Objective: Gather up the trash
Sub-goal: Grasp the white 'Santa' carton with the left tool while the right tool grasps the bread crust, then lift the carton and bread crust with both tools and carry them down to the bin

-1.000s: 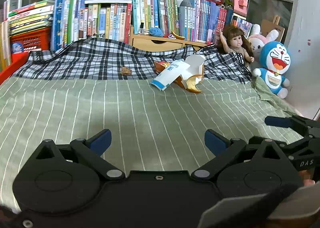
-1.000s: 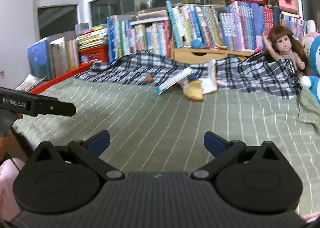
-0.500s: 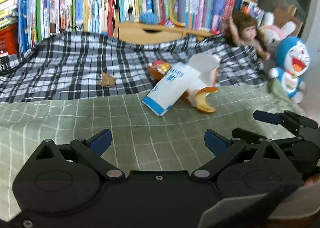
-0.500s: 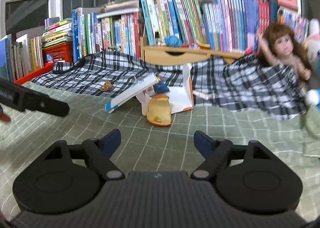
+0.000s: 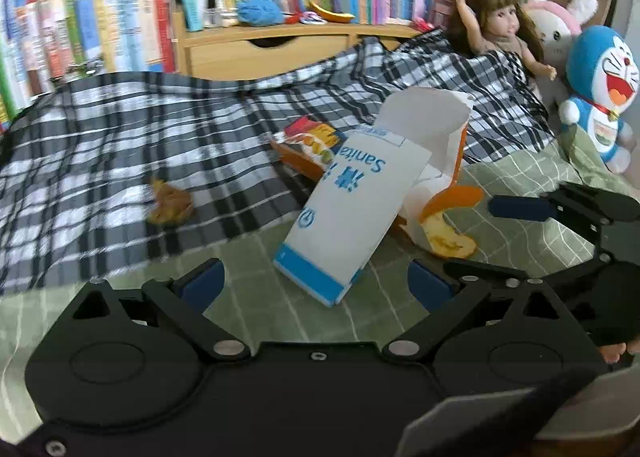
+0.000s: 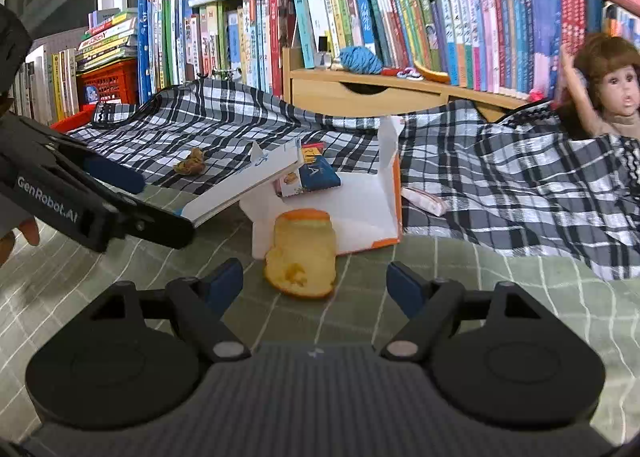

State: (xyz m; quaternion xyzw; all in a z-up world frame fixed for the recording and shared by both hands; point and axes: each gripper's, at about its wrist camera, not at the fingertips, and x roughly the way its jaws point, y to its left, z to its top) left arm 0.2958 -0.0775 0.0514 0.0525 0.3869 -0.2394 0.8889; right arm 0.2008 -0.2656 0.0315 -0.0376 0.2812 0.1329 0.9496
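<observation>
Lying just ahead of the wide, empty right gripper (image 6: pixel 315 283), the orange peel (image 6: pixel 300 259) sits centred; left gripper (image 5: pixel 316 284), equally wide, faces the flattened white-and-blue carton (image 5: pixel 352 213)

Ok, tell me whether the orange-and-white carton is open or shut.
Open. The carton lies on its side, its white inside facing the right wrist camera, with a flap raised.

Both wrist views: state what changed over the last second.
Both open grippers closed in on the trash pile: left gripper toward the white-and-blue box, right gripper toward the orange peel, its jaws slightly narrower. Nothing grasped. The trash lies unmoved.
</observation>
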